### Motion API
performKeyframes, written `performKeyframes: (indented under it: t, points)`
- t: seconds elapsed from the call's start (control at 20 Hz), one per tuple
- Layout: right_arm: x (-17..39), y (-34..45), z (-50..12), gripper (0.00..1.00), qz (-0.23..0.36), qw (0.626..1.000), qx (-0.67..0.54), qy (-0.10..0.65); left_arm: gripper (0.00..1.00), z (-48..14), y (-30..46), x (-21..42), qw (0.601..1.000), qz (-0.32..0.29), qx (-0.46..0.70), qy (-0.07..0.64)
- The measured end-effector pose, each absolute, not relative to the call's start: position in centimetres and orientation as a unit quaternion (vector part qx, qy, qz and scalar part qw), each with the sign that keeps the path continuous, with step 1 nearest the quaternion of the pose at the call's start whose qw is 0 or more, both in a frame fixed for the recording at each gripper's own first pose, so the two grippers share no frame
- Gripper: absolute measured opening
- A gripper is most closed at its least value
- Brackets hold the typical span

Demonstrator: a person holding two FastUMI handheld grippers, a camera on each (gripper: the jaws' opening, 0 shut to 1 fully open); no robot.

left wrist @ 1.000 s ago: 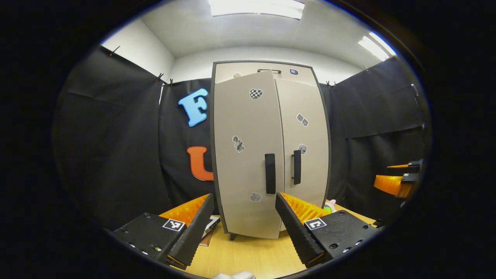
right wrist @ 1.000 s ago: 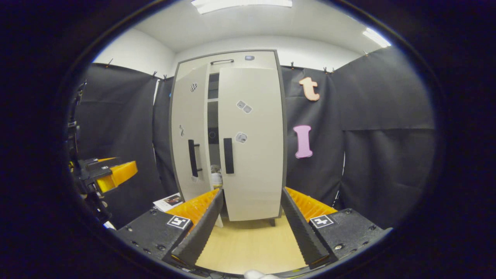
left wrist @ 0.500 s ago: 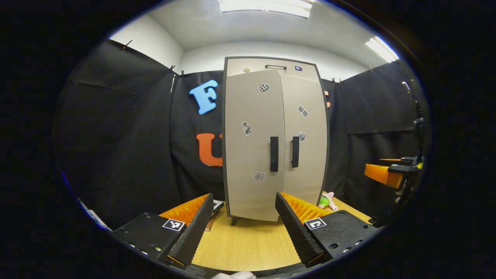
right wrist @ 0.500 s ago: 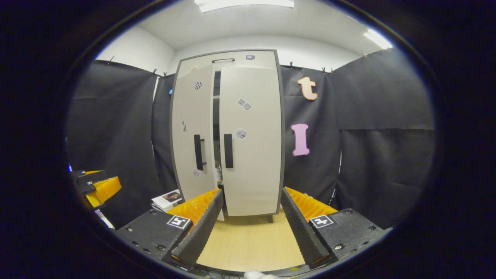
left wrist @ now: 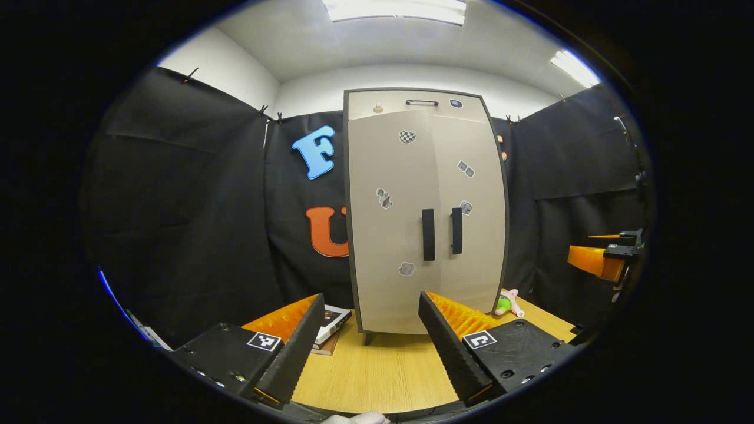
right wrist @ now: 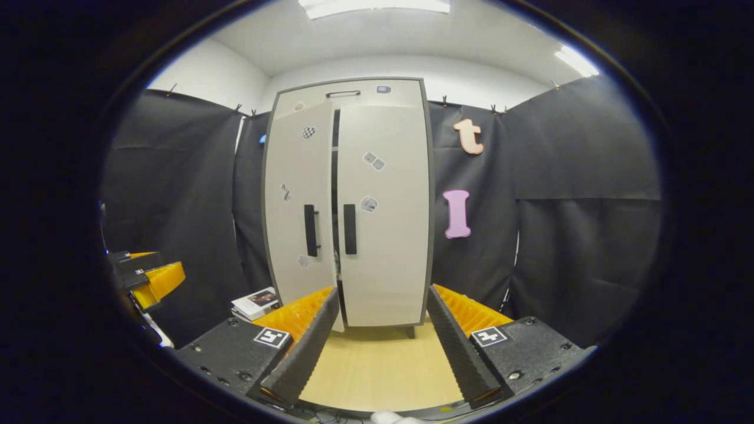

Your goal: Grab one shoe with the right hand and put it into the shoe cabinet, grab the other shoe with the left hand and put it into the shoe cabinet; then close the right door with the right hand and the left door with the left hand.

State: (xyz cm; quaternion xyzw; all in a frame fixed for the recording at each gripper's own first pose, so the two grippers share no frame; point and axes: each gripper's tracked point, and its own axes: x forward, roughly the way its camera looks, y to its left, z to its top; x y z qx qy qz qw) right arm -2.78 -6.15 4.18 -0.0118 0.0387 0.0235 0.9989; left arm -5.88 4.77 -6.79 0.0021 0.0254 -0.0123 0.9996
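The tall beige shoe cabinet stands on the wooden table. Its right door is flush. The left door stands slightly ajar in the right gripper view, with a thin dark gap beside it. Both black handles sit close together. No shoes are visible. My left gripper is open and empty, back from the cabinet. My right gripper is open and empty too, also set back. The right gripper shows at the right edge of the left gripper view, the left gripper at the left edge of the right gripper view.
A stack of books lies on the table left of the cabinet. A small pink and green toy lies at its right foot. Bare tabletop spreads between the grippers and the cabinet.
The left door has swung nearly shut, narrowing the gap. Both grippers have drawn back from the cabinet, which looks smaller and farther off now.
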Motion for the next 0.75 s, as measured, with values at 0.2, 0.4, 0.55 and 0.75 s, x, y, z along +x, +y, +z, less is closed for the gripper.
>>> performKeyframes:
  t: [0.2, 0.4, 0.55, 0.75]
  points:
    - [-2.9, -6.3, 4.6, 0.94, 0.024, 0.999, -0.014, 0.034, 0.96, -6.6, 4.3, -5.7, 1.000, -0.017, 0.003, 0.023]
    - [-2.9, -6.3, 4.5, 0.97, 0.028, 0.999, -0.014, 0.035, 0.96, -6.4, 4.3, -5.6, 1.000, -0.015, 0.001, 0.021]
    - [-2.9, -6.3, 4.5, 0.98, 0.031, 0.999, -0.014, 0.036, 0.96, -6.2, 4.1, -5.4, 1.000, -0.015, 0.002, 0.021]
    - [-2.7, -6.5, 4.7, 0.98, 0.033, 0.999, -0.016, 0.034, 0.96, -6.2, 3.4, -5.0, 1.000, -0.020, 0.003, 0.021]
